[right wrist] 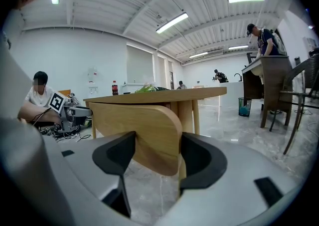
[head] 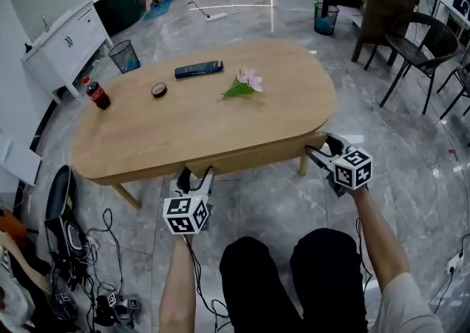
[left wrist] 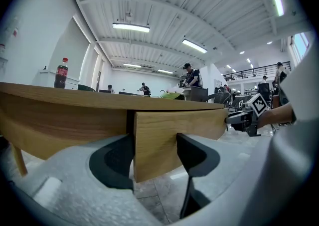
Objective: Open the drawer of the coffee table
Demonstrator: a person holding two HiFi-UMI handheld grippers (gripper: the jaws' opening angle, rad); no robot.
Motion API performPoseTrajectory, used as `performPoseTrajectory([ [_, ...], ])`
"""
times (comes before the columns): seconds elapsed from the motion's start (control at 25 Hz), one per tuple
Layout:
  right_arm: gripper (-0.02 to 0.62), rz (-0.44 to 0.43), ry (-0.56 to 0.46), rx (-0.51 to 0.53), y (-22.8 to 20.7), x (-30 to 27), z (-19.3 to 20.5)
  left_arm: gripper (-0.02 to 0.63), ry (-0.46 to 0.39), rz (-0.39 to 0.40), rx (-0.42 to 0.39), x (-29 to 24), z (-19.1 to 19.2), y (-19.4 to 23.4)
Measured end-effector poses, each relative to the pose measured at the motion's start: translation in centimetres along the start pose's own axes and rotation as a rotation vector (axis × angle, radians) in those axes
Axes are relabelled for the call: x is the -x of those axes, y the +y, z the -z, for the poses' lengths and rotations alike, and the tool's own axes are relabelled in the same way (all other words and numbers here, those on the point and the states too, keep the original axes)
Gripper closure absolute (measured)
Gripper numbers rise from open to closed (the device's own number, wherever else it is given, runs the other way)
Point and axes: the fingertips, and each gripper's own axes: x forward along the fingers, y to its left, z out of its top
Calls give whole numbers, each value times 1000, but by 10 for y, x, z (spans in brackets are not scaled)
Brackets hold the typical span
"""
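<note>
the table [head: 147, 140] is a long oval. its drawer [head: 257, 156] runs under the top along the six o'clock edge, seen from the head view. it looks flush or nearly so, and how far out it is, if at all, i cannot tell.

the left gripper [head: 196, 175] sits at the seven o'clock side of the table, at the drawer's left end. its jaws stand wide apart. the end of the front lies between them without being pinched: one jaw is at the dark gap beside the front, the other is across its face.

the right gripper [head: 322, 146] is at the four o'clock side, on the drawer's rounded right end. its jaws are also spread wide, and the curved end fills the space between them, with no squeeze that i can see.

one gripper at each end probably makes sense because no handle is visible on the front, and an even pull from both ends should keep a long drawer from skewing.

on top, a bottle [head: 98, 93] stands near the nine o'clock end and a flower [head: 244, 83] lies toward twelve o'clock of centre. both are well apart from the working edge, so a gentle pull should leave them alone.

my guess is that the next move needs the jaws closed on the ends, or hooked behind them, before any pull toward six o'clock.
</note>
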Motion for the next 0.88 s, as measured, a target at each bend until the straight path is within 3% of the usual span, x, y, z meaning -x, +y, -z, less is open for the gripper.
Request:
performPoseTrajectory([
  [0.88,307,13,-3,-25,21,36,10,344,11,-17,5,38,4,-22],
])
